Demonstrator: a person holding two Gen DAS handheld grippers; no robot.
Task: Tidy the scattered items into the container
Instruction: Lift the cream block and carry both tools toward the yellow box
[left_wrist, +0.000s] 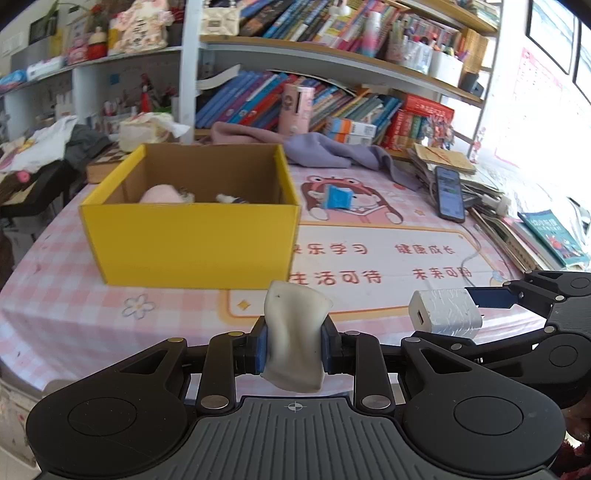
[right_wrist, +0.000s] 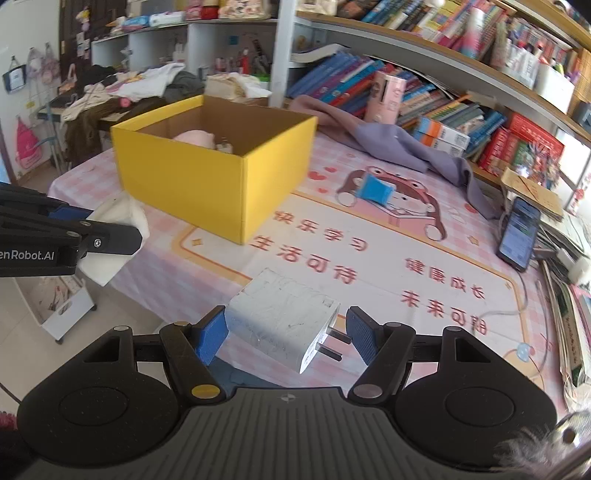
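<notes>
A yellow cardboard box (left_wrist: 192, 240) stands open on the pink mat, also in the right wrist view (right_wrist: 207, 177); a pink item (left_wrist: 162, 194) and a small object lie inside. My left gripper (left_wrist: 294, 345) is shut on a white soft item (left_wrist: 295, 332), held in front of the box; it shows in the right wrist view (right_wrist: 114, 236). My right gripper (right_wrist: 286, 332) has its blue pads on either side of a white charger plug (right_wrist: 284, 317), prongs toward the right finger, which stands apart from it; the plug shows in the left wrist view (left_wrist: 445, 312). A blue item (left_wrist: 338, 197) lies on the mat.
A phone (left_wrist: 450, 194) with a cable and stacked books lie at the right. A purple cloth (left_wrist: 332, 149) lies behind the box. Bookshelves (left_wrist: 332, 55) run along the back. The table's near edge is just below both grippers.
</notes>
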